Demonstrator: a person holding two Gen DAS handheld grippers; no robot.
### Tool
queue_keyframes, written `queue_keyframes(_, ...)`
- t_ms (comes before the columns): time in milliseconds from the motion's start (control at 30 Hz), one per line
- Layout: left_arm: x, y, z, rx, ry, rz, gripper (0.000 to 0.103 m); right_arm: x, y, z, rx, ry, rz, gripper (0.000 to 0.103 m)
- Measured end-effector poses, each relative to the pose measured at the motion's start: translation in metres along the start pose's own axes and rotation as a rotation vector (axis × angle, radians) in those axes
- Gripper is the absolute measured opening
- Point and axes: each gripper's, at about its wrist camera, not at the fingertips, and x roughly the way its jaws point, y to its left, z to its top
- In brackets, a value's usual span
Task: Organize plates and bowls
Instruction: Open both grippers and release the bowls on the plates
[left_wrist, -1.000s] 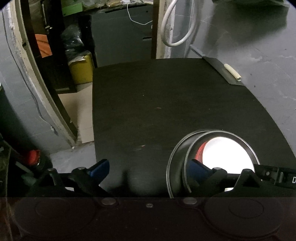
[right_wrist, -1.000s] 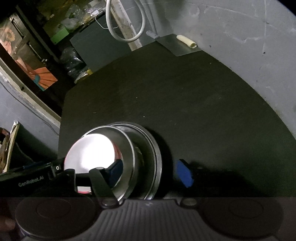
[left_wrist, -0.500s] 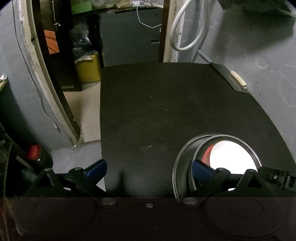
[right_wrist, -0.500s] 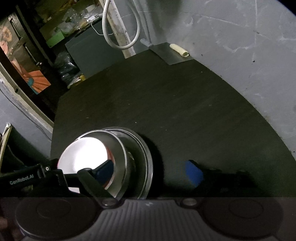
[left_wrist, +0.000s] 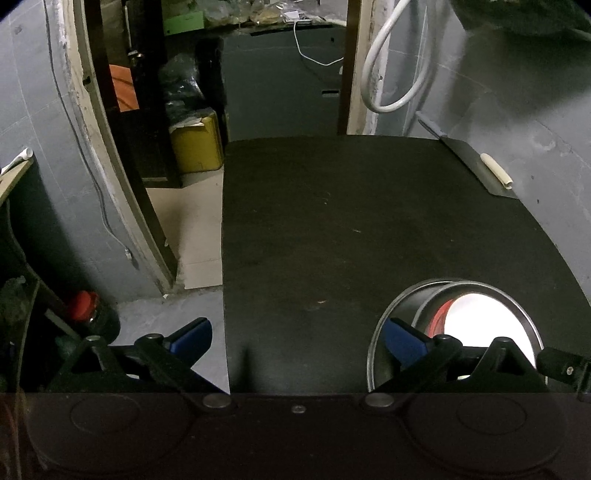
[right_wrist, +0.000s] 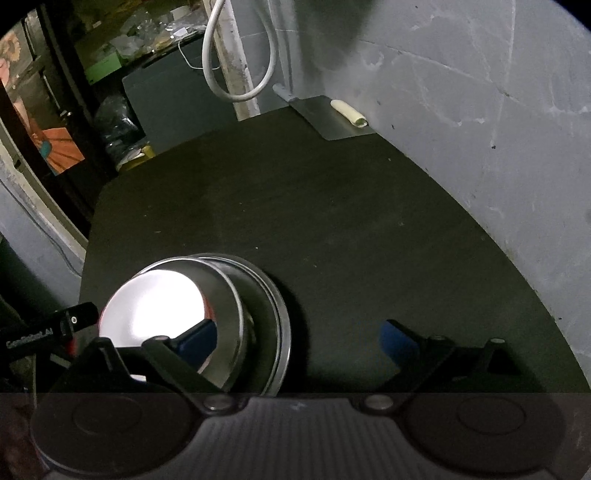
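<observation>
Your right claw (right_wrist: 299, 341) hangs wide open over the near edge of the dark counter (right_wrist: 332, 206). Its left blue fingertip (right_wrist: 197, 338) sits over the steel bowl (right_wrist: 177, 314), while the other fingertip is well clear to the bowl's right. The bowl rests in a steel plate (right_wrist: 275, 317), whose rim shows on the bowl's right. Far beyond the bowl, by the wall, a pale roll (right_wrist: 349, 112) lies on a grey sheet (right_wrist: 325, 118).

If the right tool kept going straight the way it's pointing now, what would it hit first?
Probably the black tabletop: the right tool looks down and forward at bare surface. The steel bowl in the steel plate sits off to the left, under its left finger. Depth is hard to judge.
</observation>
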Motion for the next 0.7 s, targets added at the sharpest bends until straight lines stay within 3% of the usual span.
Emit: queue_keyframes(700, -0.0027, 0.0, -0.0019, -0.015, -0.007, -0.018, 0.1, -0.0077, 0.0027, -0.0017, -0.019, -0.03, 0.011, 0.098)
